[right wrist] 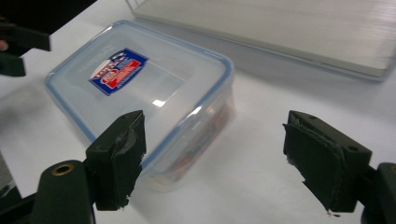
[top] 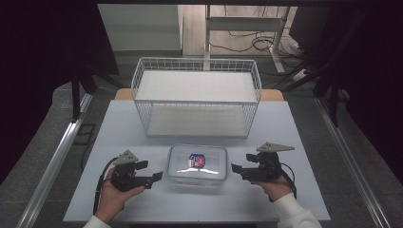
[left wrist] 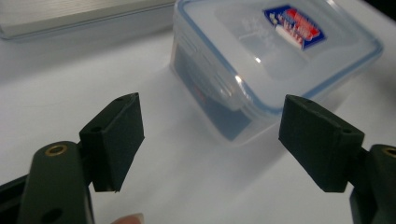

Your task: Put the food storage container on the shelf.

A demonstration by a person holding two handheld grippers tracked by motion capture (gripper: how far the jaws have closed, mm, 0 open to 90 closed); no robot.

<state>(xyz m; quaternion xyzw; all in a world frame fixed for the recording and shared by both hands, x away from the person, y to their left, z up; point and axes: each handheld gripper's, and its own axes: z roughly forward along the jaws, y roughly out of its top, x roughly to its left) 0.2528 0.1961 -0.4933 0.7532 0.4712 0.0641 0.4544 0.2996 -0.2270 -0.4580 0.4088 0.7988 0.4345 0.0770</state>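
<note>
White table (top: 119, 142), grey floor (top: 43, 156)

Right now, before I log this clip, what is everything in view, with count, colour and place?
Table: one, white top, centre of the high view.
Wire basket: one, white, at the table's far side, behind the container.
Plastic container: one, clear with a blue-edged lid that is on, near the table's front edge, between the two grippers.
Label: one, blue, red and white, on the lid's middle.
Desk frame: one, white, on the floor beyond the table, cables beside it.
Left gripper: one, black, fingers apart, left of the container, not touching it.
Right gripper: one, black, fingers apart, right of the container, not touching it.
Hands: two, one holding each gripper, with white sleeves, at the bottom edge.
</note>
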